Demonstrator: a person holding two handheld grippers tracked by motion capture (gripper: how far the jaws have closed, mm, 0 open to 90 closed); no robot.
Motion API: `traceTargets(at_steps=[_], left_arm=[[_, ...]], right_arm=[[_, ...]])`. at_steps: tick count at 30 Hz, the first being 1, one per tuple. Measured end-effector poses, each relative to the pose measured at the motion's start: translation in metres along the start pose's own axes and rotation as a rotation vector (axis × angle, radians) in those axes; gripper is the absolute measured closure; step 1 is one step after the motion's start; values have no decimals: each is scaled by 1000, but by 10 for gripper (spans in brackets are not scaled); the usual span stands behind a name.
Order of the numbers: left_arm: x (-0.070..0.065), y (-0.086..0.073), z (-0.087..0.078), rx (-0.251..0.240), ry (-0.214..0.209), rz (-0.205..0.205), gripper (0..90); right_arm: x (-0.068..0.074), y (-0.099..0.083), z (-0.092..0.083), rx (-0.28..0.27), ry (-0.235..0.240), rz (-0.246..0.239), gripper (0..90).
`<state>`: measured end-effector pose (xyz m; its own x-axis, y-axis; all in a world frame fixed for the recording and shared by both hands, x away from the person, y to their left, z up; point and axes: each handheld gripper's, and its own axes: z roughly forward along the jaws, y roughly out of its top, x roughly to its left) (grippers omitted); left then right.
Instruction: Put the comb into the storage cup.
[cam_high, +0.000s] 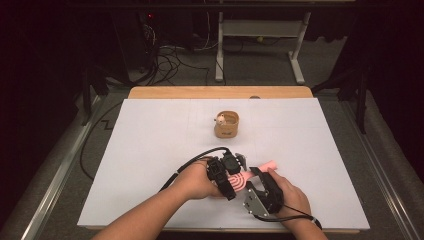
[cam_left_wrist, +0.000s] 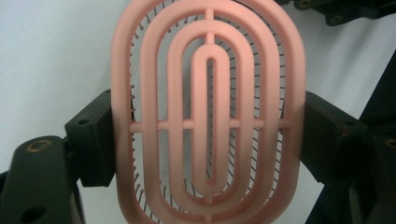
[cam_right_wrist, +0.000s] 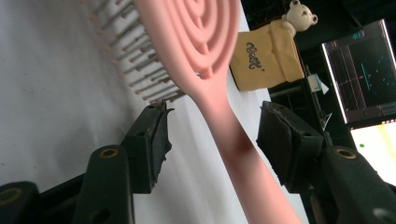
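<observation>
Left gripper (cam_high: 231, 187): jaws clamped across my pink hairbrush's (cam_left_wrist: 208, 112) oval head, hand low over the white table (cam_high: 150, 150). Right gripper (cam_right_wrist: 212, 144): jaws half apart, straddling the brush handle (cam_right_wrist: 233, 144) without touching. No earlier frame noted. Brush: near the table's front edge, long axis slanting away rightward, bristles down. Beyond: tan pouch (cam_high: 226, 125) with small bear; dark room, cables on floor.
</observation>
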<state>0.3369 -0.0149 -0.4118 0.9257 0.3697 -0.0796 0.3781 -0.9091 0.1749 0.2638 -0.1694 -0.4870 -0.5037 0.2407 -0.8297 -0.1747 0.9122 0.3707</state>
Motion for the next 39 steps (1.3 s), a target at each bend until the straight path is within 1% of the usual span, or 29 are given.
traceTargets(at_steps=[2,7,9,13,16,18,24,27,30,34,36,39], left_arm=[[0,0,0,5,-1,-1,202],[1,1,1,7,-2,-5,201],[1,1,1,7,0,-4,202],[1,1,2,10,1,-4,202],[0,2,2,13,3,-1,201],[-1,3,2,14,13,8,202],[-2,5,1,13,7,8,202],[-3,5,1,10,14,18,201],[-2,5,0,5,7,16,201],[-2,5,0,12,7,16,201],[-3,5,1,13,15,25,201],[-3,6,1,11,10,24,201]], right_arm=[[1,2,0,-2,-9,-32,464],[5,5,1,4,-14,-79,513],[6,6,1,4,-13,-83,526],[8,8,1,12,-18,-117,549],[9,8,1,18,-22,-126,560],[9,9,2,15,-25,-136,565],[9,8,1,26,-32,-146,578],[10,9,1,30,-35,-160,582],[11,9,1,22,-44,-175,587],[11,10,0,28,-50,-188,598],[12,10,0,33,-48,-193,600],[13,10,0,33,-50,-207,615]])
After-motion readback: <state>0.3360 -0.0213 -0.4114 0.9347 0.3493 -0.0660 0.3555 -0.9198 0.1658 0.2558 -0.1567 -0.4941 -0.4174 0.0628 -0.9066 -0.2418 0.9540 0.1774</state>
